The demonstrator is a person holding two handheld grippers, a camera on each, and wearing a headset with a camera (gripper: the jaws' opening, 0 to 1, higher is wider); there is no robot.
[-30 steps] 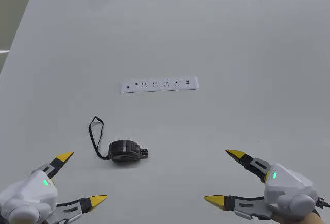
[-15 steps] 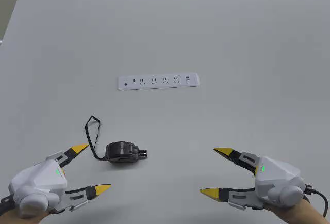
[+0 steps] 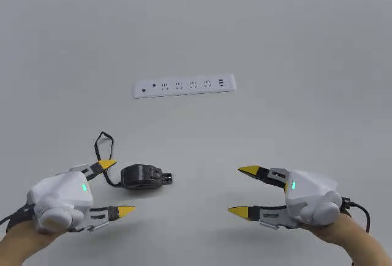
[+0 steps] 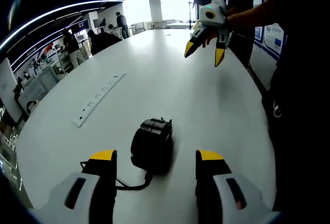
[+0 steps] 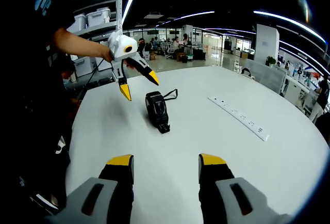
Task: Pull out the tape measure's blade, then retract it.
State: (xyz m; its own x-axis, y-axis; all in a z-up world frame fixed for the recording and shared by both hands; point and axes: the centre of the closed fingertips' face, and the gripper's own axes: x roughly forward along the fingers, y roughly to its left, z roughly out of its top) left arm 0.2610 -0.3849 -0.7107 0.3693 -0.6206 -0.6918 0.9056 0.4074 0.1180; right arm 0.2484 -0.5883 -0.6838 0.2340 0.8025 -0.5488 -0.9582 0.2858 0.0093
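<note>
Tape measure (image 3: 142, 176) low and left of centre in the head view, lying on the grey bench (image 3: 294, 45), strap (image 3: 100, 149) looping toward the upper left, blade end toward the right. Left tongs (image 3: 118, 186) spread wide at lower left, just beside it, touching nothing. Right tongs (image 3: 242, 190) spread likewise at lower right, well apart from it. Power strip (image 3: 184, 86) above centre.

In the left gripper view, tape measure (image 4: 151, 144) framed at centre between the two yellow tips, near but not pinched. Best to close squarely on its flat sides as an anchor, keeping off the strap.

In the right gripper view, tape measure (image 5: 155, 108) at centre, blade end pointing down-frame toward the parted tips. Best then to nip only the end hook and draw straight and level, later easing back rather than letting go. Blade seemingly all wound inside.
</note>
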